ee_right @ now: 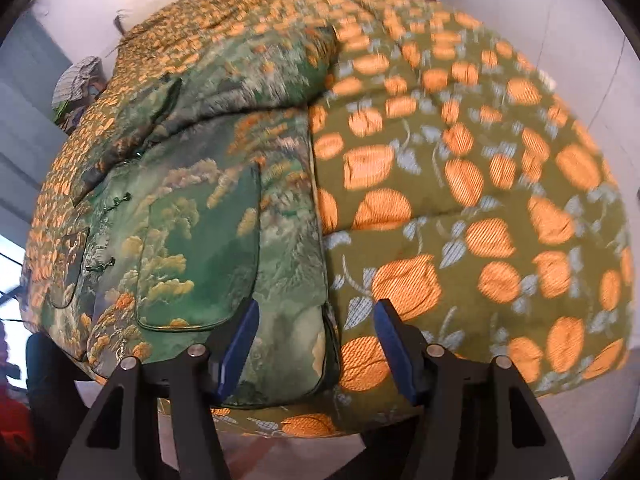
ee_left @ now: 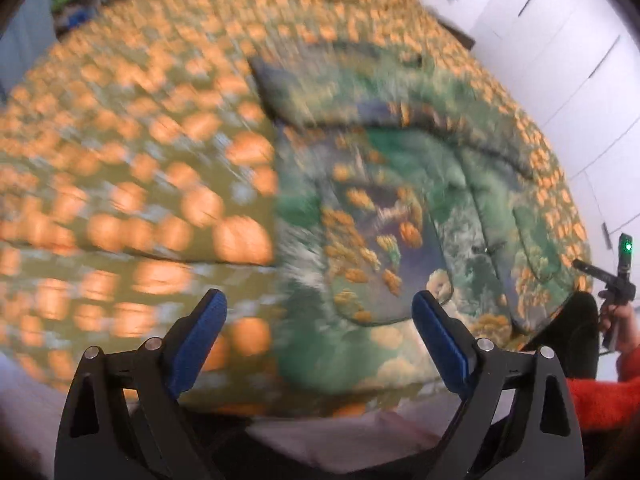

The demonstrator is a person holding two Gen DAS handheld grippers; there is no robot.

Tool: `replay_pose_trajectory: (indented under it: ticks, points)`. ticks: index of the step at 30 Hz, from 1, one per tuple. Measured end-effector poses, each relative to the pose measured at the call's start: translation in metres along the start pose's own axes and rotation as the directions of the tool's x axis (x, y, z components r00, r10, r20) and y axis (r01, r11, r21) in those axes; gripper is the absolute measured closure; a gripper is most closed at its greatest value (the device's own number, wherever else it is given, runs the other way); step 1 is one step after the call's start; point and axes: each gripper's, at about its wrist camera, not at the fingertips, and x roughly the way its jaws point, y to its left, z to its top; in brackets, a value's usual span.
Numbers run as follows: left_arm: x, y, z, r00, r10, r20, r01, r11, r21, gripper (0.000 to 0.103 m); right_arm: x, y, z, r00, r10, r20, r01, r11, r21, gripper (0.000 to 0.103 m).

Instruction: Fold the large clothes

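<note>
**Currently: padded garment on a patterned bedspread, both grippers empty above it**

Nearest, left gripper [ee_left: 320, 316]: black frame, blue pads [ee_left: 200, 340], jaws wide apart, nothing between them. It hangs above the near edge of the bed, tilted down; this view is heavily blurred.

Right gripper [ee_right: 316, 330]: same build, blue pads [ee_right: 240, 344], jaws parted about halfway and holding nothing. It hangs above the garment's near hem, at its right edge.

Padded garment [ee_right: 192, 240]: large, quilted, green brocade with cloud, tree and orange foliage motifs. It lies flat on the bed with a patch pocket [ee_right: 200, 248] on the front and small knot fastenings [ee_right: 120, 200] to the pocket's left. A sleeve [ee_right: 248, 76] is folded across its far end.

Bedspread [ee_right: 460, 200]: olive green, printed with orange fruit shapes and pale grey leaves, covering the whole bed beneath the garment.

Person: a red sleeve [ee_left: 604, 400] and a hand [ee_left: 624, 328] at the right edge of the left view.

Farthest: white cupboard doors [ee_left: 560, 40].

Writing, brands, labels: none readable.
</note>
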Motion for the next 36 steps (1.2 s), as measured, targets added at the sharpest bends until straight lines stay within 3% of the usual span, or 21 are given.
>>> replay_pose_trajectory:
  ticks: [2, 4, 7, 11, 12, 14, 19, 24, 26, 27, 28, 29, 30, 31, 36]
  points:
    - [-0.041, 0.006, 0.005, 0.998, 0.025, 0.053, -0.027, 0.999, 0.038, 0.002, -0.008, 0.008, 0.002, 1.0, -0.015, 0.026, 0.016, 0.999, -0.048, 0.042]
    - [-0.054, 0.007, 0.011, 0.999, -0.016, 0.052, 0.012, 0.997, 0.071, 0.001, -0.007, 0.018, 0.007, 0.999, -0.01, 0.033, 0.013, 0.996, -0.087, 0.042]
    - [-0.021, 0.002, 0.015, 0.998, -0.066, -0.003, 0.066, 0.995, 0.078, 0.001, 0.004, 0.024, 0.012, 1.0, 0.012, 0.023, -0.01, 0.996, -0.084, 0.042]
    - [0.071, -0.003, -0.006, 0.993, -0.027, -0.116, 0.029, 0.999, 0.018, 0.005, 0.019, 0.016, 0.011, 0.999, 0.047, -0.008, -0.047, 0.999, 0.011, 0.042]
    - [0.084, -0.005, -0.012, 0.992, -0.019, -0.126, 0.021, 1.0, 0.014, 0.01, 0.02, 0.014, 0.009, 0.999, 0.048, -0.016, -0.048, 0.999, 0.025, 0.042]
    - [0.108, -0.007, -0.024, 0.987, -0.022, -0.162, 0.022, 1.0, -0.006, 0.012, 0.02, 0.005, 0.004, 0.998, 0.053, -0.038, -0.051, 0.997, 0.052, 0.042]
    - [0.125, -0.018, -0.042, 0.985, -0.054, -0.162, 0.055, 0.998, 0.0, 0.007, 0.033, -0.009, -0.008, 0.988, 0.108, -0.112, -0.099, 0.991, 0.088, 0.042]
    - [0.126, -0.018, -0.046, 0.981, -0.095, -0.169, 0.092, 0.995, -0.023, 0.009, 0.059, -0.002, -0.011, 0.964, 0.195, -0.181, -0.178, 0.978, 0.105, 0.037]
    - [0.123, -0.017, -0.048, 0.979, -0.11, -0.171, 0.105, 0.994, -0.037, 0.022, 0.062, 0.001, -0.01, 0.96, 0.199, -0.196, -0.181, 0.978, 0.102, 0.037]
    - [0.121, -0.015, -0.048, 0.978, -0.117, -0.173, 0.11, 0.993, -0.048, 0.033, 0.062, 0.003, -0.009, 0.957, 0.21, -0.201, -0.195, 0.976, 0.092, 0.045]
    - [0.119, -0.012, -0.048, 0.977, -0.121, -0.175, 0.112, 0.992, -0.06, 0.048, 0.061, 0.005, -0.009, 0.954, 0.22, -0.204, -0.207, 0.975, 0.082, 0.066]
    - [0.117, -0.011, -0.047, 0.976, -0.125, -0.178, 0.113, 0.991, -0.076, 0.055, 0.058, 0.01, -0.008, 0.953, 0.218, -0.211, -0.211, 0.976, 0.053, 0.076]
    - [0.114, -0.008, -0.047, 0.974, -0.135, -0.18, 0.119, 0.988, -0.097, 0.069, 0.054, 0.015, -0.007, 0.957, 0.205, -0.208, -0.203, 0.979, 0.03, 0.085]
    - [0.109, -0.006, -0.046, 0.972, -0.151, -0.181, 0.131, 0.985, -0.115, 0.082, 0.05, 0.018, -0.006, 0.958, 0.2, -0.204, -0.201, 0.979, 0.017, 0.087]
    - [0.079, -0.01, -0.044, 0.971, -0.17, -0.17, 0.154, 0.983, -0.104, 0.089, 0.014, 0.04, 0.002, 0.969, 0.181, -0.169, -0.195, 0.978, -0.071, 0.089]
